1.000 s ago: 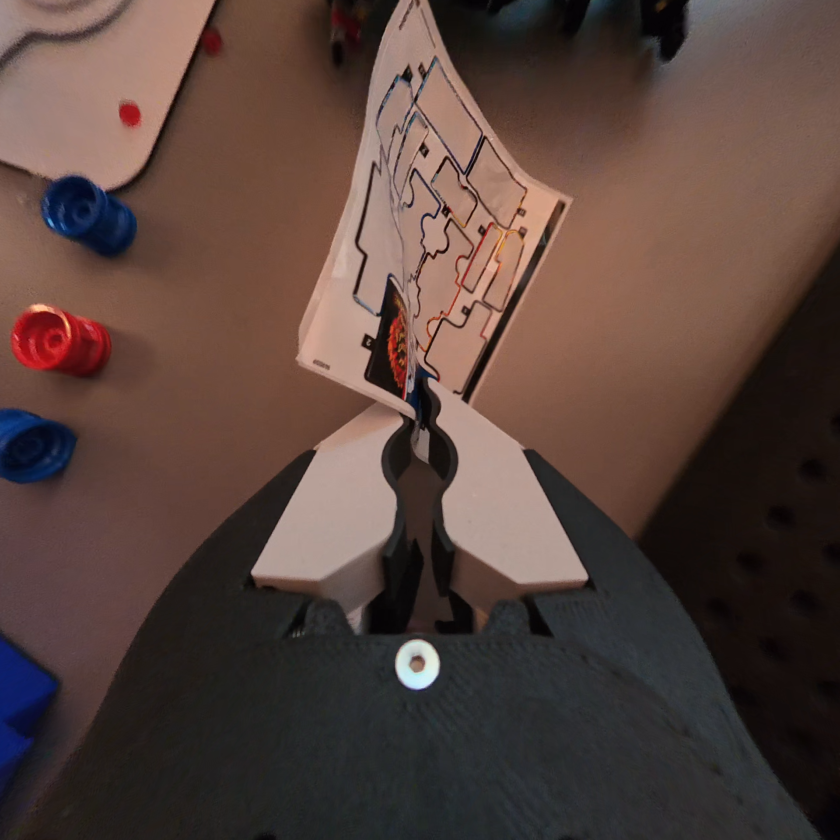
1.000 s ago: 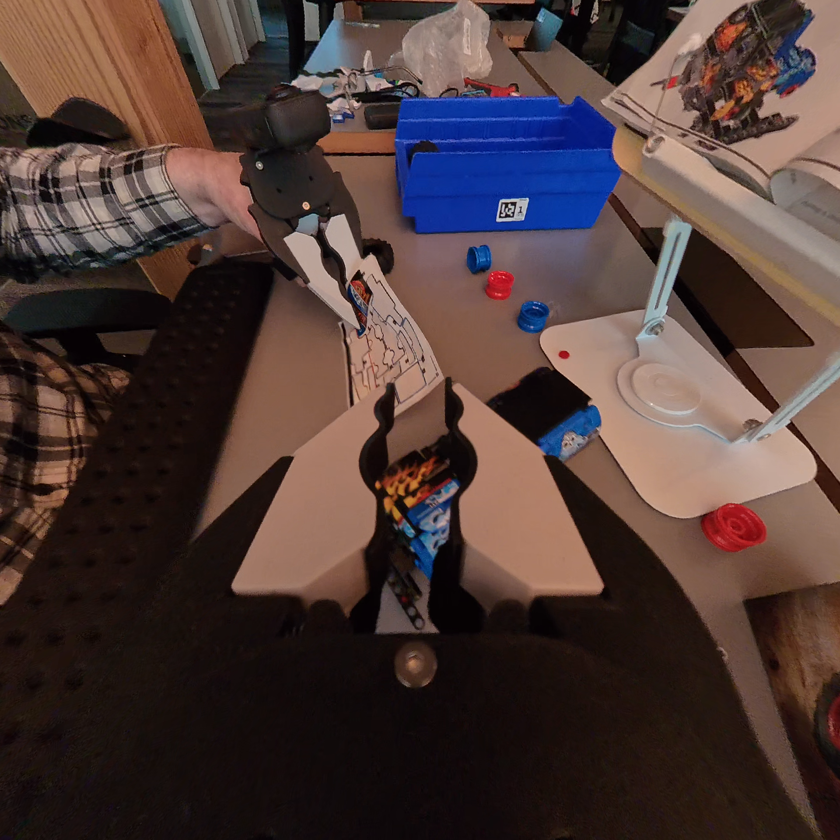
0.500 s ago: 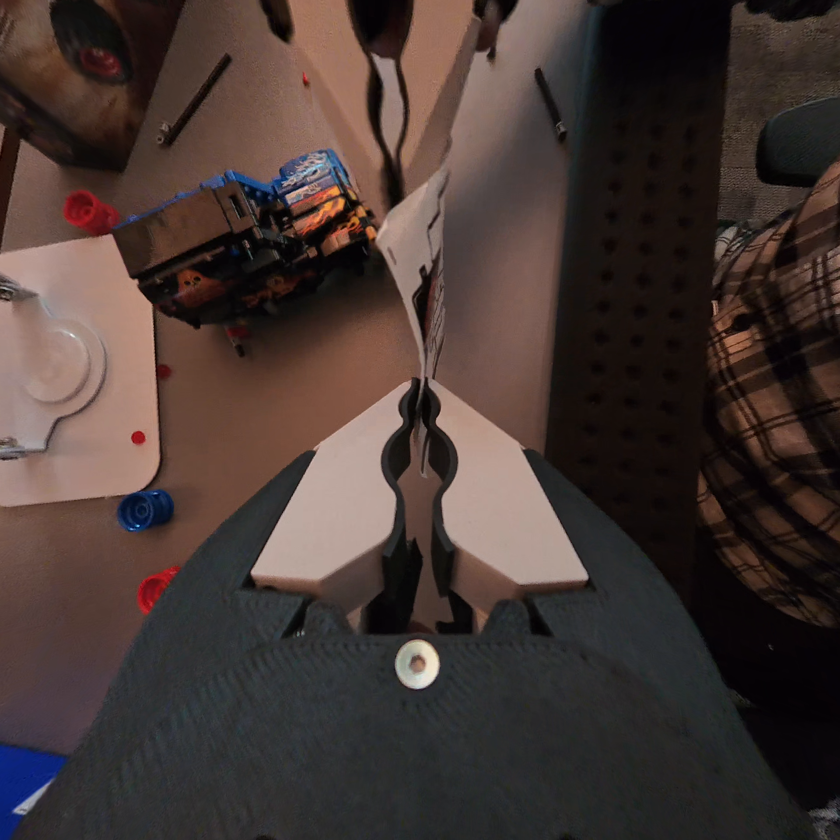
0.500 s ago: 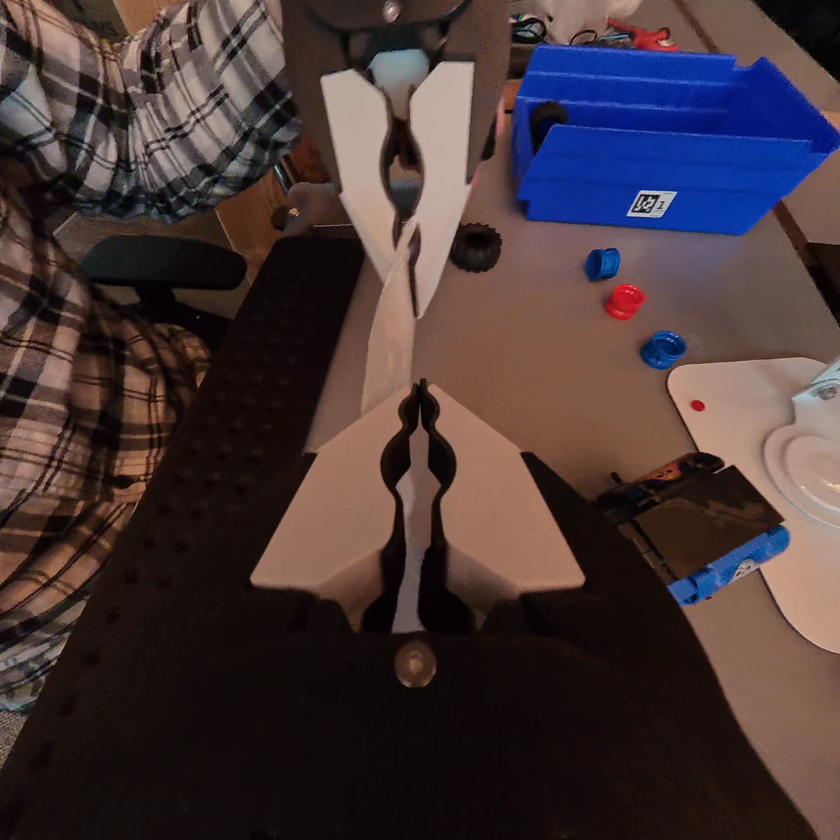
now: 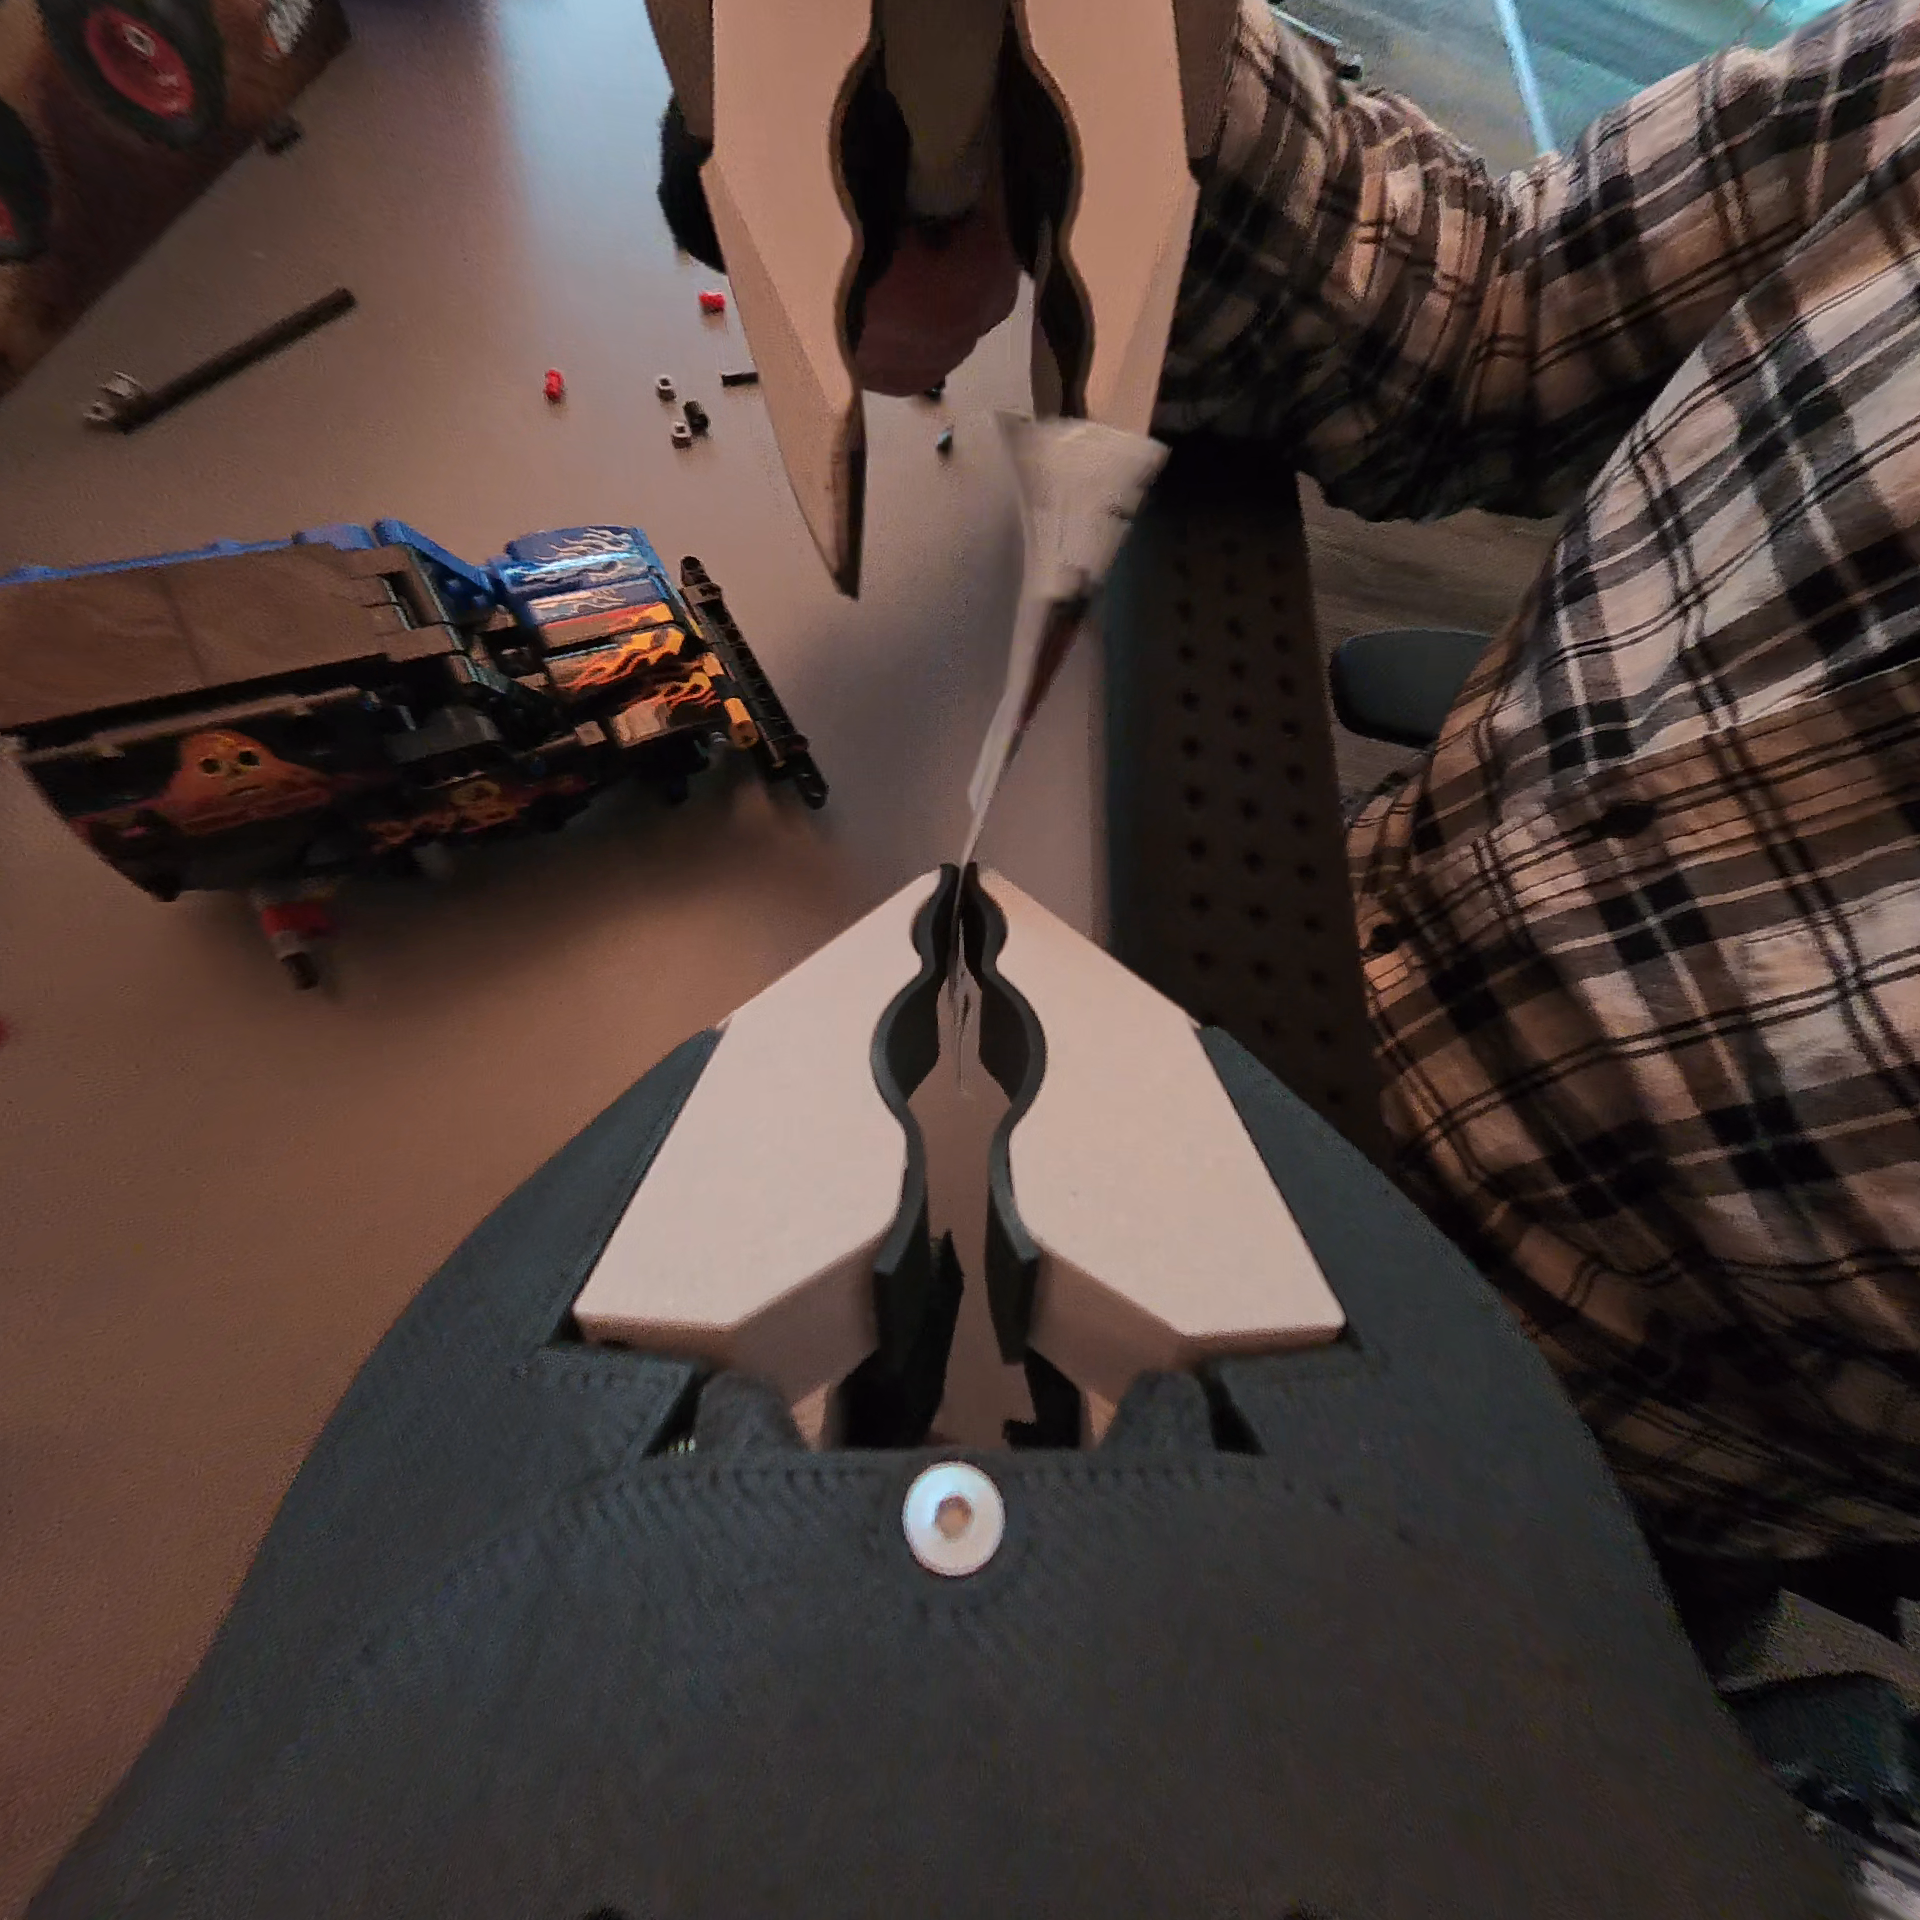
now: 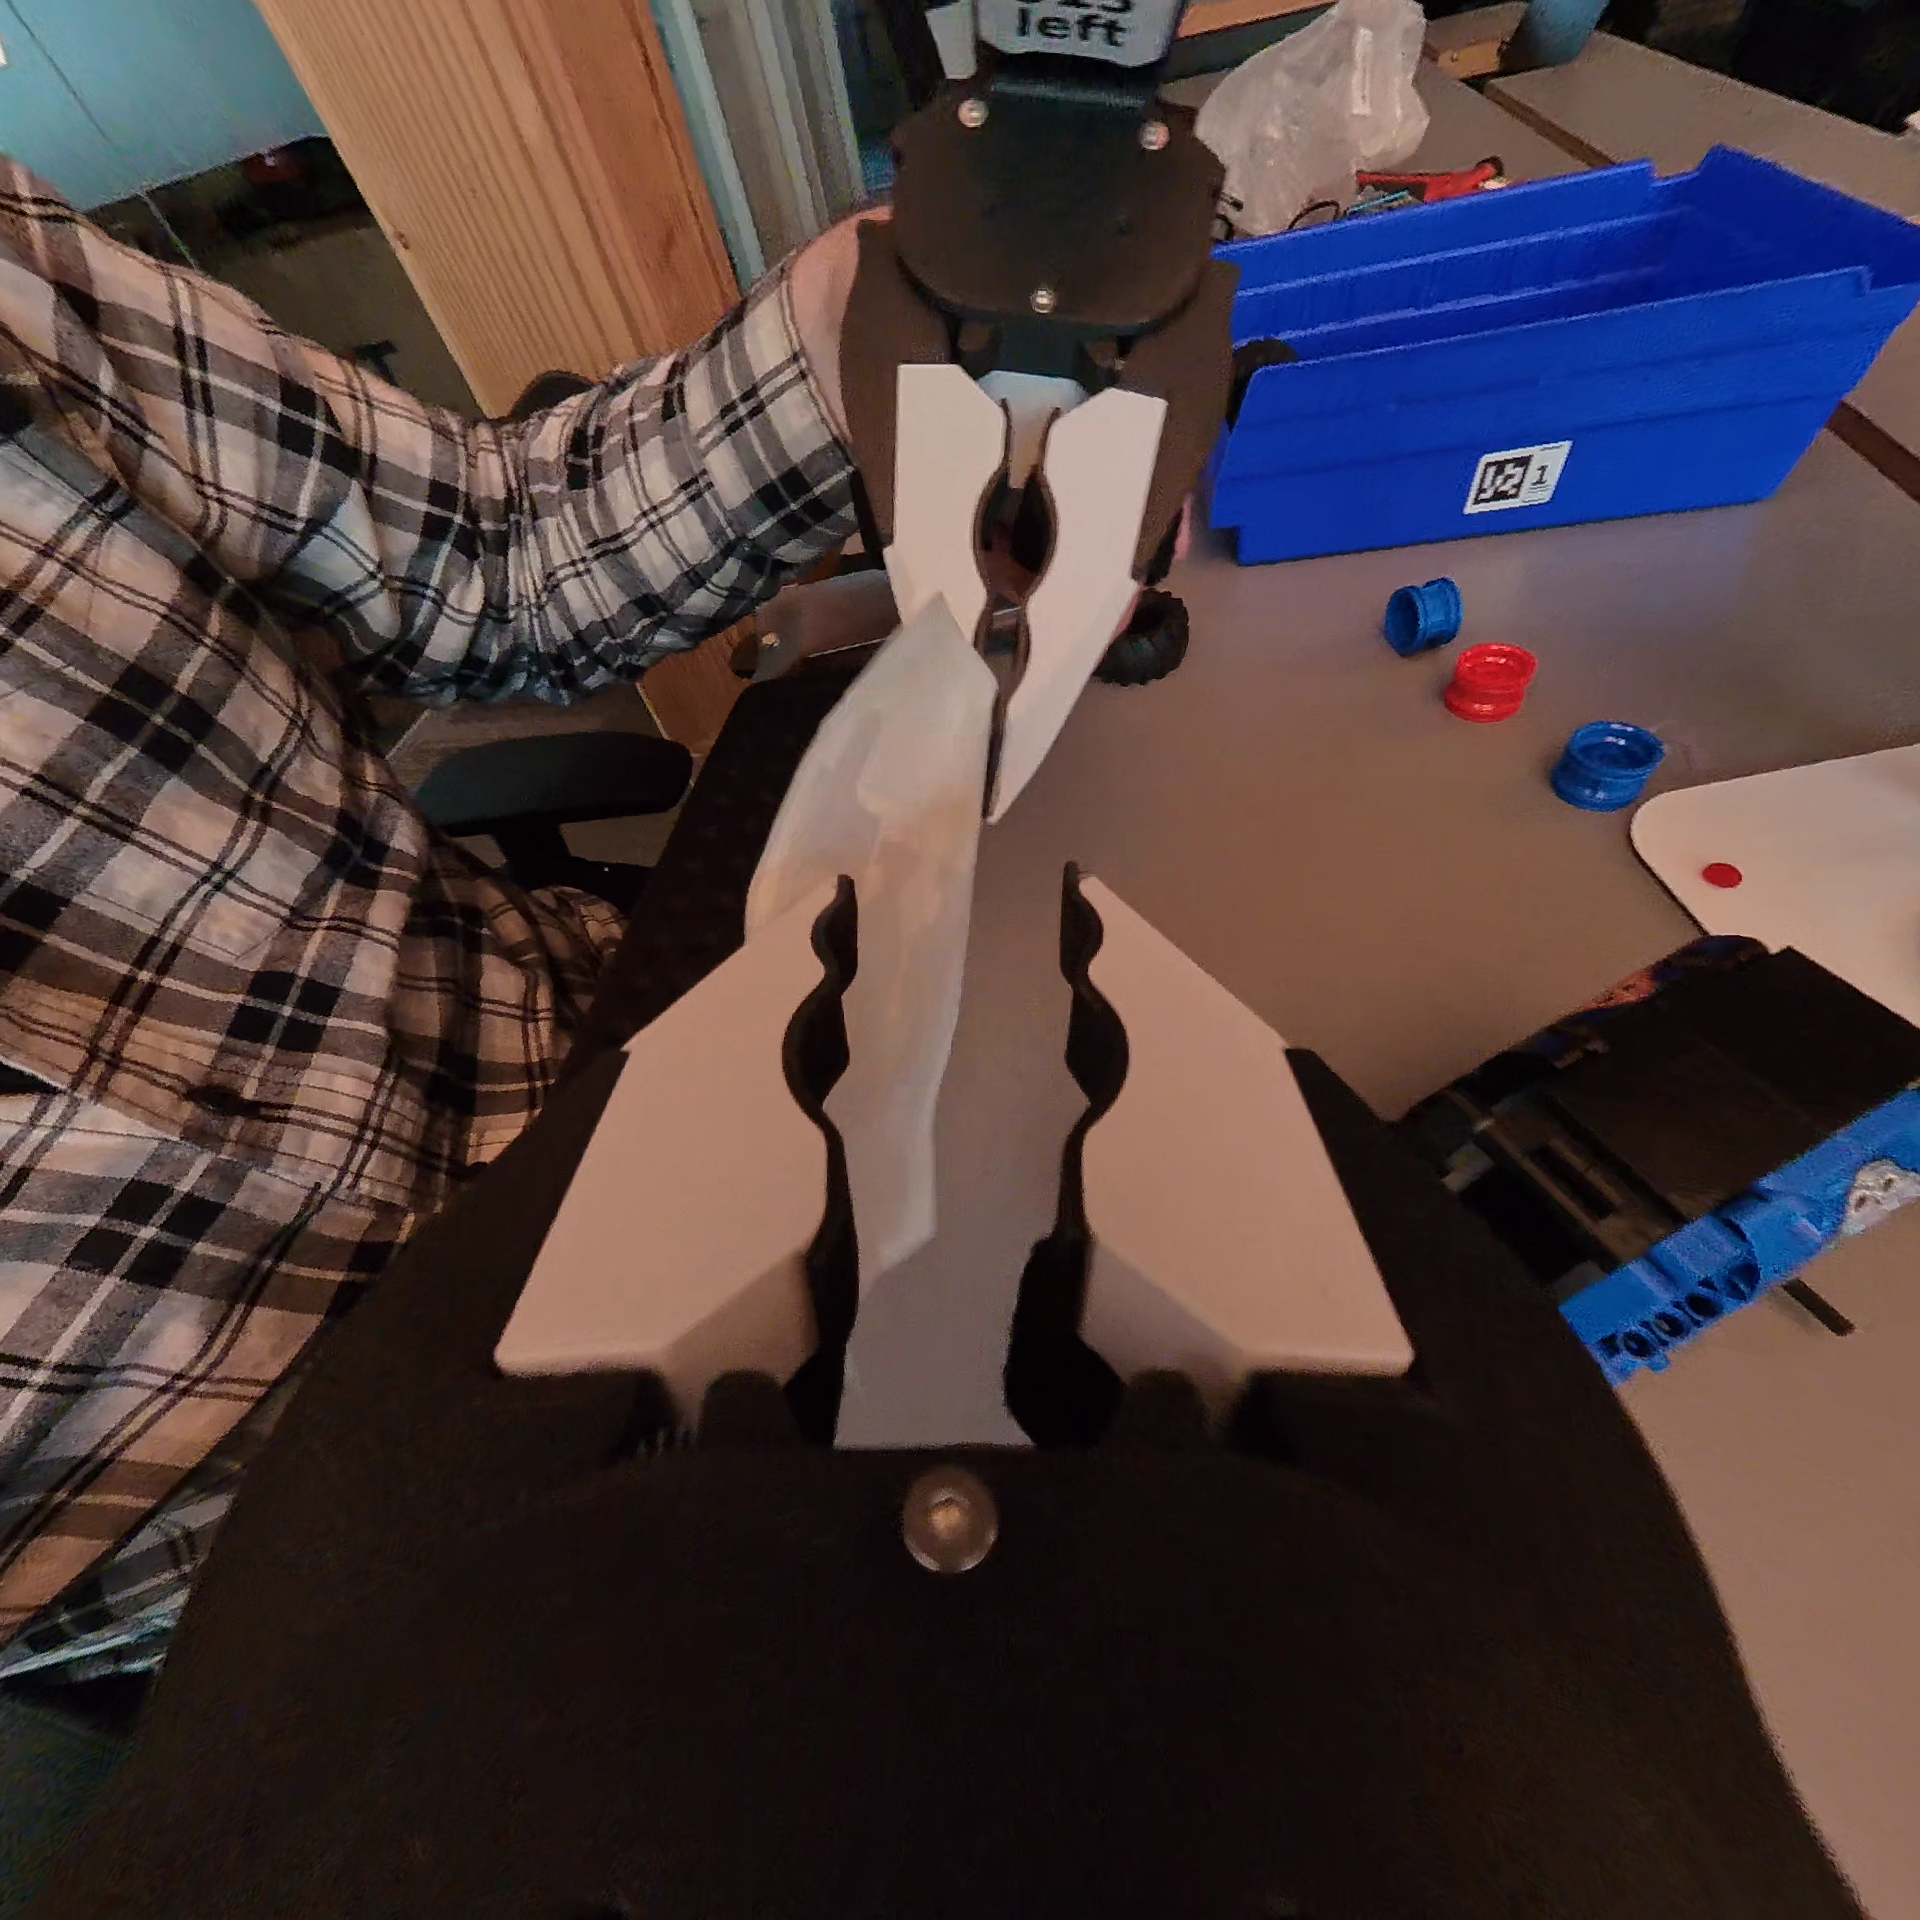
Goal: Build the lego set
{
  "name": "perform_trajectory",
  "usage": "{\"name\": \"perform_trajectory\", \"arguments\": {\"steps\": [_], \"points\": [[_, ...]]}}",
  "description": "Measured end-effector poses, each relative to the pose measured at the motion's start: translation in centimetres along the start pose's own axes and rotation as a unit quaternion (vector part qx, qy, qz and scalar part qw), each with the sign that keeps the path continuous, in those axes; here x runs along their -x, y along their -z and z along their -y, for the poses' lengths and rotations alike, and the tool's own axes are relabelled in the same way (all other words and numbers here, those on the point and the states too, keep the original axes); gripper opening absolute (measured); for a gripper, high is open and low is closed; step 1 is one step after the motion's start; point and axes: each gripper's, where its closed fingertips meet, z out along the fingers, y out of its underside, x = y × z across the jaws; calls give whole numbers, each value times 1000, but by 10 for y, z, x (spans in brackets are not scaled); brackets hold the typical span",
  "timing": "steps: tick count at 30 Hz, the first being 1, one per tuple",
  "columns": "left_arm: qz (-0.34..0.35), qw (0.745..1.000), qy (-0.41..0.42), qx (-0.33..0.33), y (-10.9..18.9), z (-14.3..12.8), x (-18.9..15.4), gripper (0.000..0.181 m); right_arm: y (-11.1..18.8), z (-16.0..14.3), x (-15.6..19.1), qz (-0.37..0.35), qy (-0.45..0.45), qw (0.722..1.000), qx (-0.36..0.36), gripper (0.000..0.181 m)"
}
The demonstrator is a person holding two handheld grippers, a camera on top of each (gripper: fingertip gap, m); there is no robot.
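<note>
Since half a second ago my right gripper has spread its jaws and let go of the sticker sheet; my left gripper stays pinched on its edge. I judge I should regrip lower, gently, without creasing. Sheet hangs between both grippers above the surface, truck model well aside.

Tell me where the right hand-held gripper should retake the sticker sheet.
Probably the loose lower edge of the sticker sheet, which hangs between the fingers of the open right hand-held gripper. The left hand-held gripper pinches its far end, so close across the thin faces, coming straight on from the near side.
</note>
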Motion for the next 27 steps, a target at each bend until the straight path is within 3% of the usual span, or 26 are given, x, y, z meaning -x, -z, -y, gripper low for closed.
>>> {"name": "perform_trajectory", "arguments": {"steps": [4,7,10,12,15,20,23,27], "points": [[-23,999,36,-13,-3,5,7,0,2,1,7,28,-12,1000,-6,49],[-41,997,57,-24,-5,5,9,0,21,14,4,30,-26,998,-54,48],[-55,995,70,-33,-7,6,10,0,22,11,3,24,-28,998,-45,49],[-65,994,77,-39,-7,8,10,0,15,7,1,17,-28,999,-32,41],[-75,994,68,-46,-7,12,6,0,11,0,-21,-40,-28,999,-12,0],[-61,995,41,-74,-9,22,8,8,15,6,-21,-17,-68,996,-50,0],[-45,991,20,-127,-5,37,11,11,20,10,-25,-8,-104,992,-74,0],[-19,985,4,-173,1,48,17,5,28,18,-30,7,-142,982,-121,0]]}}
